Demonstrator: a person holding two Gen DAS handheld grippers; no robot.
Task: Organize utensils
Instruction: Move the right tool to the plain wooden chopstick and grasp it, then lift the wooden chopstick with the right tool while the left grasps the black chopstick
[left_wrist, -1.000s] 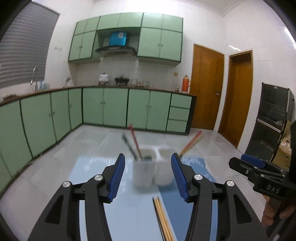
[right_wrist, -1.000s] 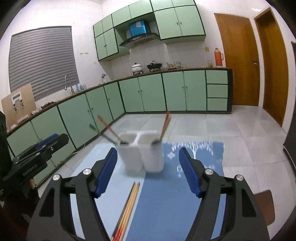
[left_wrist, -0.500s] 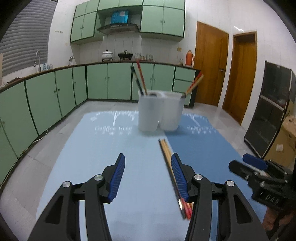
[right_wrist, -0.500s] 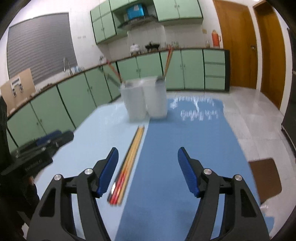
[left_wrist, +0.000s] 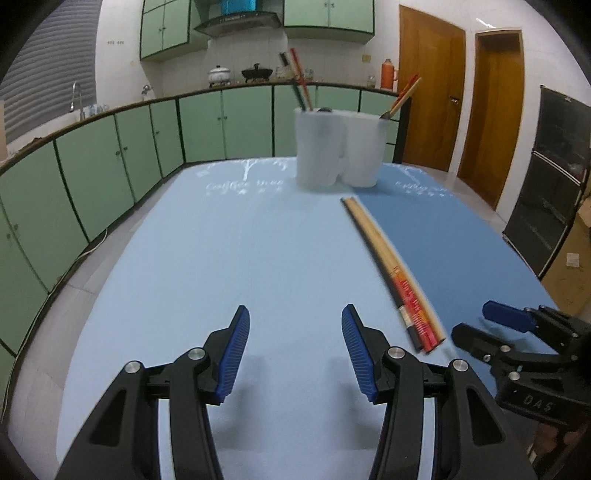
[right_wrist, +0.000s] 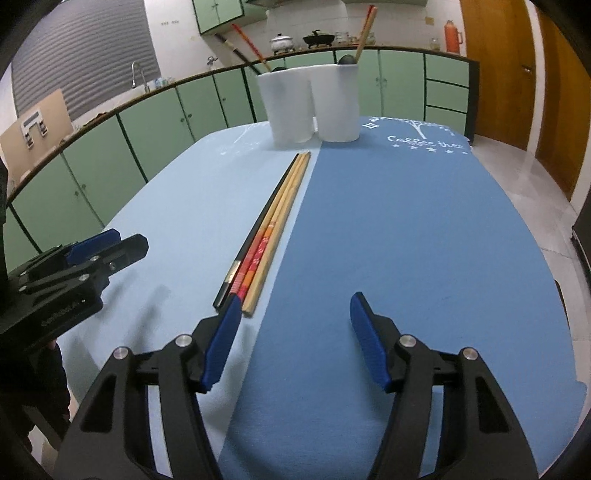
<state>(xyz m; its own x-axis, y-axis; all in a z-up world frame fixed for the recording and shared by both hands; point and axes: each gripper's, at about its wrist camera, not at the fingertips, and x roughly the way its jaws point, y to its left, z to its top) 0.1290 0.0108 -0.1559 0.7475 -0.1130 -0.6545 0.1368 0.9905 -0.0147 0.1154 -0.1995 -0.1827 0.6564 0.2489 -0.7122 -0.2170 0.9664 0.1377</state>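
Note:
Several chopsticks (left_wrist: 391, 264) (right_wrist: 273, 221), one black and the others wooden with red ends, lie side by side along the seam of the two-tone blue tablecloth. Two joined white holders (left_wrist: 338, 147) (right_wrist: 310, 105) stand at the far end with a few utensils leaning in them. My left gripper (left_wrist: 293, 332) hovers open over the light blue half, left of the chopsticks' near ends. My right gripper (right_wrist: 295, 317) hangs over the dark blue half, its jaws closing with nothing between them; its left finger (right_wrist: 221, 339) sits just before the chopstick ends.
The tablecloth (left_wrist: 221, 258) covers the table, with light blue left and dark blue right (right_wrist: 406, 221). Green kitchen cabinets (left_wrist: 110, 155) ring the room beyond. Wooden doors (left_wrist: 432, 96) and a black cabinet (left_wrist: 554, 177) stand at the right.
Both grippers have sunk toward the table and tilted downward, so the holders now sit farther up in view and the chopsticks lie close. The right jaws have narrowed a little.

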